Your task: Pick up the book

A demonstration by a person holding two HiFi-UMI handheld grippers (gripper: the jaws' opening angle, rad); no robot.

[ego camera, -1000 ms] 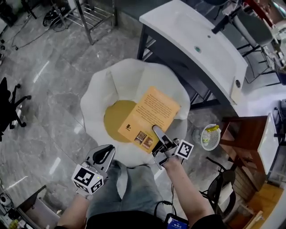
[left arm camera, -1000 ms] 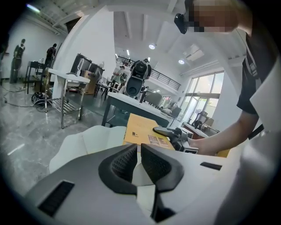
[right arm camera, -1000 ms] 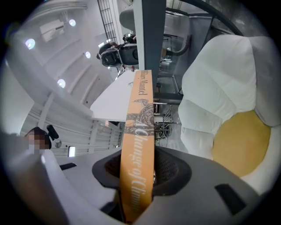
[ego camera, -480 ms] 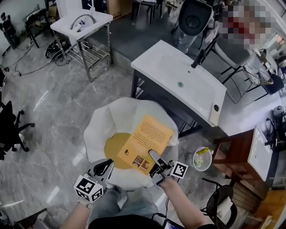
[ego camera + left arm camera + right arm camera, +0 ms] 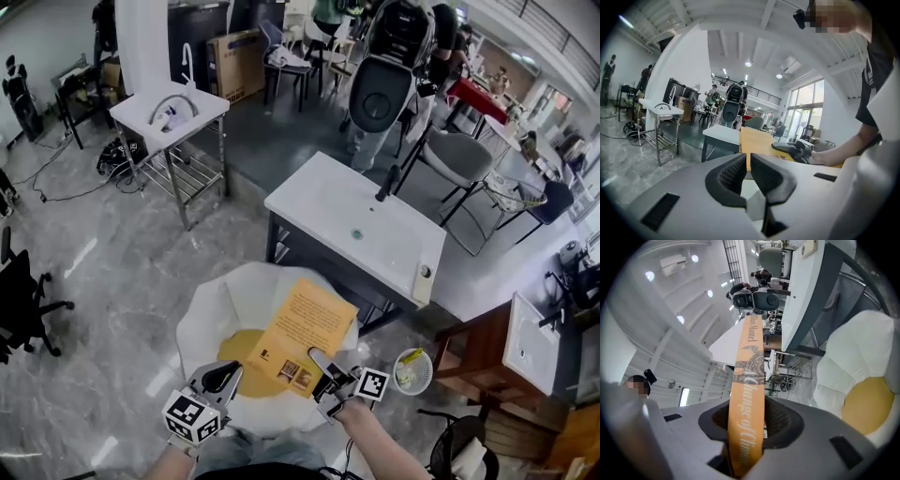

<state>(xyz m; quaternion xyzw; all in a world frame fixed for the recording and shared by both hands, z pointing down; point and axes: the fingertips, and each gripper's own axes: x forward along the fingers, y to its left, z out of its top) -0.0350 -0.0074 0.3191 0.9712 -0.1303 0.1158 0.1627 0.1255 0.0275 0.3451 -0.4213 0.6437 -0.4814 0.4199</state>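
Note:
An orange book (image 5: 302,336) hangs tilted above a white padded seat (image 5: 211,314) with a yellow cushion (image 5: 242,354). My right gripper (image 5: 323,367) is shut on the book's near edge. In the right gripper view the book's spine (image 5: 749,380) runs up between the jaws of the right gripper (image 5: 752,420). My left gripper (image 5: 223,377) hovers to the left of the book, shut, with nothing in it. In the left gripper view the left gripper (image 5: 747,171) has its pads almost together. Beyond it are the book (image 5: 757,145) and the right gripper (image 5: 790,149).
A white washbasin counter (image 5: 356,225) on a dark frame stands just behind the seat. A small sink stand (image 5: 169,117) is at the far left, a mesh waste basket (image 5: 411,370) and a wooden cabinet (image 5: 478,356) at the right. Office chairs (image 5: 380,94) and people stand further back.
Both grippers and the book have risen away from the seat, the right still gripping the book. The head view has lifted and takes in more of the room.

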